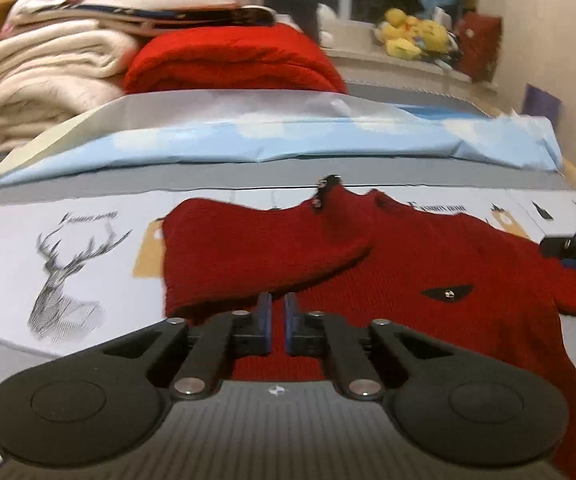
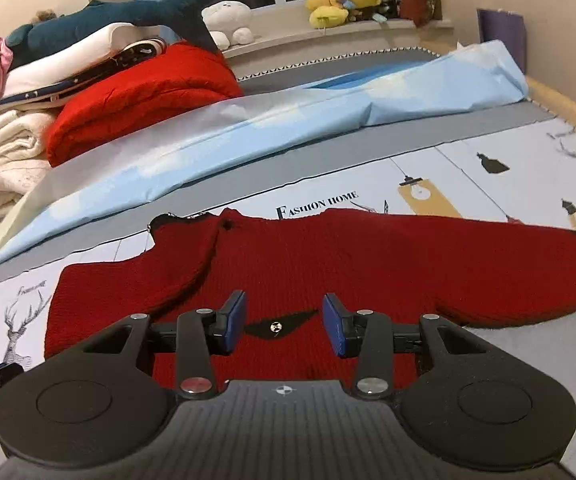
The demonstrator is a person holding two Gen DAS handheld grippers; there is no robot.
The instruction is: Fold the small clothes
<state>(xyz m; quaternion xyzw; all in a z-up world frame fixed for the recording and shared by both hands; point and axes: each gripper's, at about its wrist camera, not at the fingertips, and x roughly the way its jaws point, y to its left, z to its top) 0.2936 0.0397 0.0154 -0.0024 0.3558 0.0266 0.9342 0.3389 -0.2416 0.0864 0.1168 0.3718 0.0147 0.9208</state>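
A printed bed sheet (image 2: 487,168) carries folded blankets (image 2: 140,88) at 10 o'clock. The red sweater (image 2: 327,256) lies flat, one sleeve folded across. Left gripper (image 1: 278,308) nearly closed, holding nothing; right gripper (image 2: 284,312) wide apart, empty.

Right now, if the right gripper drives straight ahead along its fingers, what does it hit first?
Most likely the dark red knitted sweater, near its black diamond-shaped patch, which sits between the open blue pads of the right gripper. Depth is unclear; the fold of pale blue sheet lies well beyond.
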